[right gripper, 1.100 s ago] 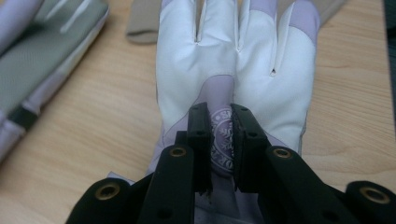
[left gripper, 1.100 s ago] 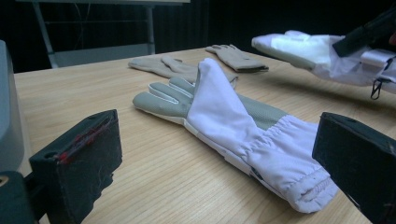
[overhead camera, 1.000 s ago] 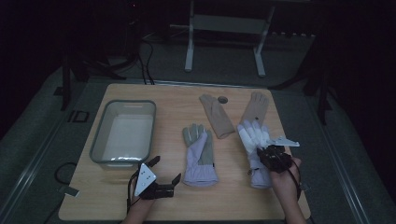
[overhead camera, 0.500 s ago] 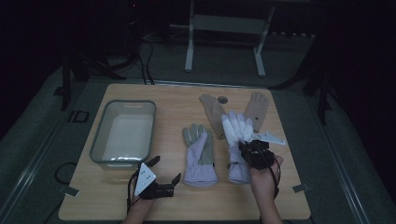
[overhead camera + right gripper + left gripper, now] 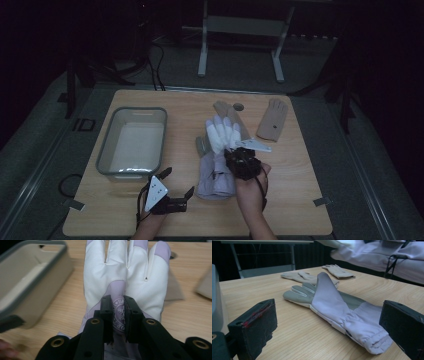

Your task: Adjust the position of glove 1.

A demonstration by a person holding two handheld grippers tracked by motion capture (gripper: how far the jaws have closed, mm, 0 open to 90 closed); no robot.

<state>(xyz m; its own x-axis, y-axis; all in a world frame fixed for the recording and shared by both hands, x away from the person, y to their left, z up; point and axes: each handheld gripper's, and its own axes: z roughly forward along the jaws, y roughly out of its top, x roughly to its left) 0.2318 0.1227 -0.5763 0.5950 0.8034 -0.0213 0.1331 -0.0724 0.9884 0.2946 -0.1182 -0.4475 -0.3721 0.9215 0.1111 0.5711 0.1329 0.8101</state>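
Carried leftward since earlier, right tool [image 5: 239, 154] clamped on white glove [image 5: 222, 134], over lilac glove [image 5: 212, 172]; left tool [image 5: 176, 182] apart, resting low

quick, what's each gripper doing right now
Left hand-held gripper: open, holding nothing, resting low by the table.
Right hand-held gripper: closed on the white and lilac fabric glove, carrying it.
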